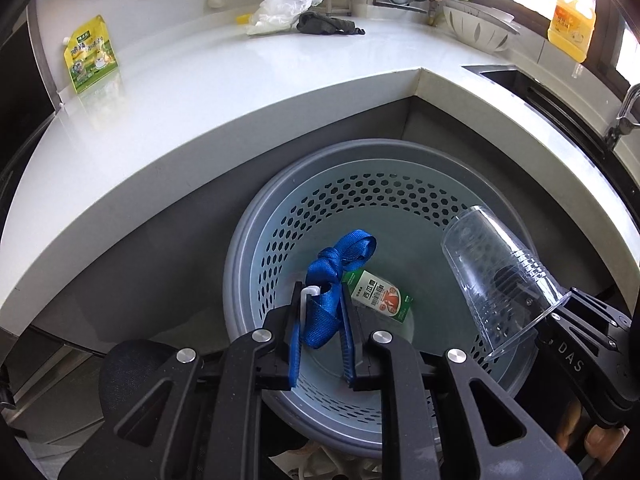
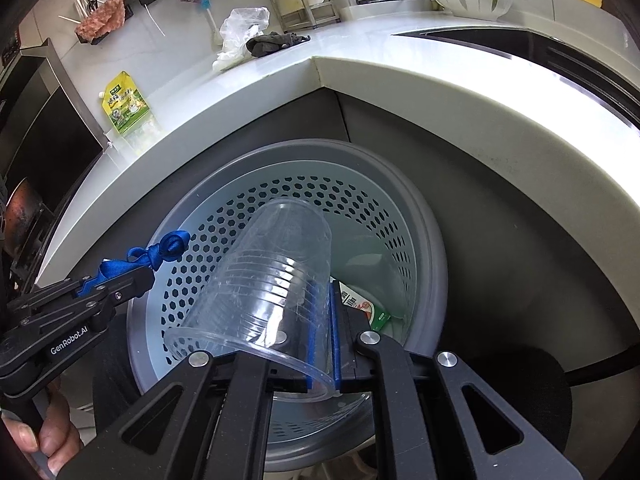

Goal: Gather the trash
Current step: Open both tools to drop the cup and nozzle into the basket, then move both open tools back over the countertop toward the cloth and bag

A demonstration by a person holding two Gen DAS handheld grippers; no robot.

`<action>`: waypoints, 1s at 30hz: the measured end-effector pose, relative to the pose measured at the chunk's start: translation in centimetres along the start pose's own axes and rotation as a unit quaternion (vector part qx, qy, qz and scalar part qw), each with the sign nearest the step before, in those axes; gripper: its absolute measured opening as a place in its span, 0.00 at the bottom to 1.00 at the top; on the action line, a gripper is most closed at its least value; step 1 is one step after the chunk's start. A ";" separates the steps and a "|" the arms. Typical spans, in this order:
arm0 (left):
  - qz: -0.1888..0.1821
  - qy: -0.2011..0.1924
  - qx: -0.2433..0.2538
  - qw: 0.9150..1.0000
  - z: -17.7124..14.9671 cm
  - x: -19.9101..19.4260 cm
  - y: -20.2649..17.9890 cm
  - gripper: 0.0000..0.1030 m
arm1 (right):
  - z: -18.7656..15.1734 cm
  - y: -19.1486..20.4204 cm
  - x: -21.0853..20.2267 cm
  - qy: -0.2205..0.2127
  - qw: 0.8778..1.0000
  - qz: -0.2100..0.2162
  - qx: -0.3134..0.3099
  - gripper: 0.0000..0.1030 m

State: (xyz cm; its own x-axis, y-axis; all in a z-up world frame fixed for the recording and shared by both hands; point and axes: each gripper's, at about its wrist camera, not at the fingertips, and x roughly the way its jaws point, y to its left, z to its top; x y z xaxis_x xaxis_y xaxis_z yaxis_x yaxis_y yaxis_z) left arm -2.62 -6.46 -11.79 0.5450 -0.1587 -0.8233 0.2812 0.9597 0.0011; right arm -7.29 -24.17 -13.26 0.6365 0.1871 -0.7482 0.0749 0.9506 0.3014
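Left gripper (image 1: 322, 312) is pinching a blue strap (image 1: 332, 272) at the frame's lower centre, over the perforated bin (image 1: 360, 200). Right gripper (image 2: 322, 320) is pinching the clear plastic cup (image 2: 272, 276) by its rim.

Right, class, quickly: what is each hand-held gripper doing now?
Left hand-held gripper: shut on the blue strap.
Right hand-held gripper: shut on the clear plastic cup's wall.

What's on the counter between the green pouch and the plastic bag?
Nothing: the left wrist view shows bare white counter between the green pouch and the plastic bag.
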 end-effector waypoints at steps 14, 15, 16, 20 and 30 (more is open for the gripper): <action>0.005 -0.009 -0.008 1.000 0.0 -0.5 0.5 0.44 | 0.2 -0.3 -0.8 -0.020 1.000 -0.002 0.006 0.47; 0.005 -0.011 -0.011 1.000 0.0 -0.6 0.5 0.47 | 0.2 -0.3 -1.0 -0.021 1.000 -0.001 0.007 0.47; 0.005 -0.013 -0.013 1.000 0.0 -0.8 0.7 0.49 | 0.3 -0.3 -1.1 -0.023 1.000 -0.001 0.007 0.48; 0.005 -0.016 -0.016 1.000 -0.1 -1.0 0.9 0.51 | 0.3 -0.5 -1.4 -0.026 1.000 -0.001 0.008 0.50; 0.005 -0.024 -0.028 0.999 0.0 -1.7 1.8 0.58 | 0.5 0.1 -1.7 -0.028 1.000 0.008 0.003 0.53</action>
State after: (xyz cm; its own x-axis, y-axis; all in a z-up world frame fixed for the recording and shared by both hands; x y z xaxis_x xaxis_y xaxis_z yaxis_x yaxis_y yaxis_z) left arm -3.04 -4.48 -10.39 0.5855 -0.1585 -0.7950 0.2312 0.9726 -0.0237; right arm -7.98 -24.47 -11.72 0.6802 0.1886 -0.7084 0.0687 0.9457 0.3177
